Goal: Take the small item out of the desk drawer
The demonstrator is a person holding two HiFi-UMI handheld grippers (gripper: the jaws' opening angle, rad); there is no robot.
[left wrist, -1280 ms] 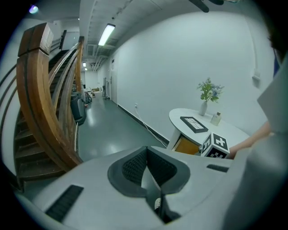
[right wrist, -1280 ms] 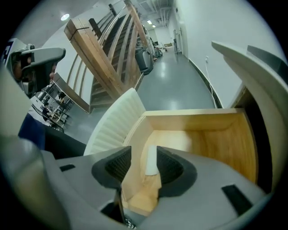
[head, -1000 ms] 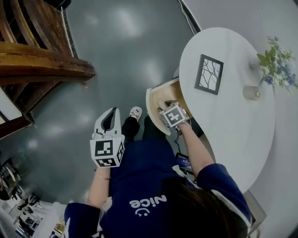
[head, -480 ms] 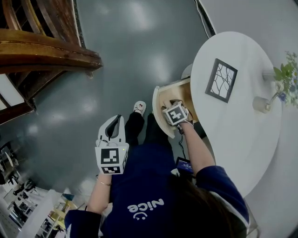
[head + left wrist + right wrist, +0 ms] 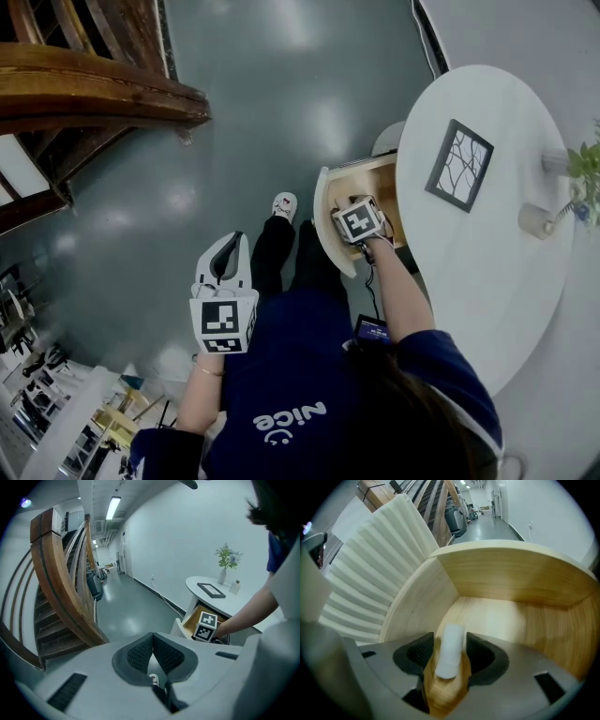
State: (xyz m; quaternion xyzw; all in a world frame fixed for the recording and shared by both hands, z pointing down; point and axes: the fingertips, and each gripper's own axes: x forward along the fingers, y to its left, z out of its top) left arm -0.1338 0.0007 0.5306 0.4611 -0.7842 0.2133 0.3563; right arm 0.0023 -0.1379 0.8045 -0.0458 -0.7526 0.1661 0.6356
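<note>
Drawer [image 5: 367, 176] beneath the round white worktop [image 5: 487, 253]: open. Right claw [image 5: 450, 641], jaws just opened wide, straddles the small white cylindrical item [image 5: 449, 660], which lies on the smooth pale-wood drawer floor, apparently ungripped. Gripping and lifting out remain. Left claw [image 5: 152, 654]: clenched, empty, held aside.

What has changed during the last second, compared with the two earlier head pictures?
The right gripper has moved from the front edge down into the open drawer. Its jaws have just been opening, and the small white item lies between them, not clamped. Nothing was taken hold of or let go. The left gripper stayed shut and empty beside the person's leg, and the drawer stayed open.
</note>
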